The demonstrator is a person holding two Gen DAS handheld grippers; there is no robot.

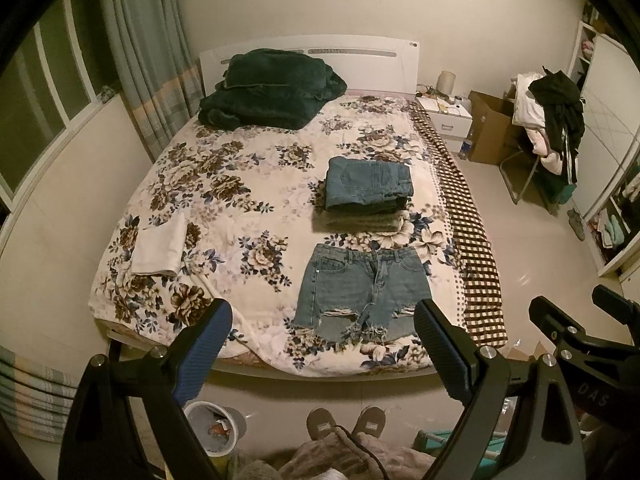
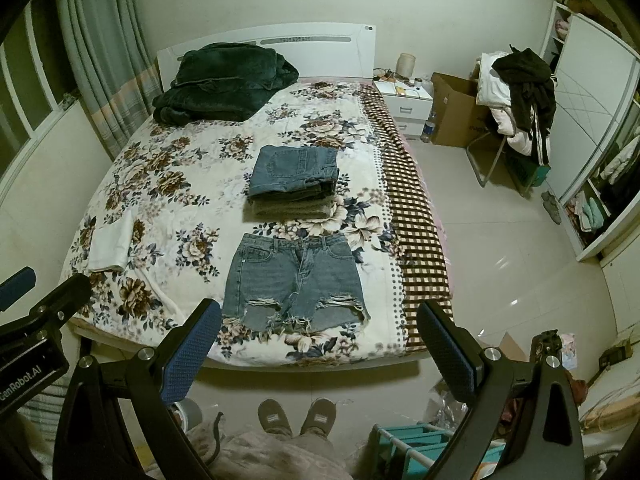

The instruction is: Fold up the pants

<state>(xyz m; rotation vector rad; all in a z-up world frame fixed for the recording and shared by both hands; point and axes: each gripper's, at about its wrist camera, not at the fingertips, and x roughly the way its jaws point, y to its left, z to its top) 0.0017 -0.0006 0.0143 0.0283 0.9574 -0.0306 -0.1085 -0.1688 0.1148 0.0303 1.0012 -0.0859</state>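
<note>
Blue denim shorts (image 1: 362, 290) with frayed hems lie flat and unfolded near the foot of the floral bed (image 1: 248, 184); they also show in the right wrist view (image 2: 294, 280). Beyond them sits a stack of folded jeans and other garments (image 1: 368, 192), also in the right wrist view (image 2: 296, 180). My left gripper (image 1: 322, 320) is open and empty, held in the air before the foot of the bed. My right gripper (image 2: 320, 320) is open and empty, likewise held back from the bed, above the floor.
A dark green blanket (image 1: 272, 88) lies at the headboard. A folded white cloth (image 1: 160, 246) sits at the bed's left. A nightstand (image 1: 446, 114), cardboard box (image 1: 490, 128) and clothes-laden chair (image 1: 548, 120) stand to the right. A bin (image 1: 216, 424) and slippered feet (image 1: 344, 422) are below.
</note>
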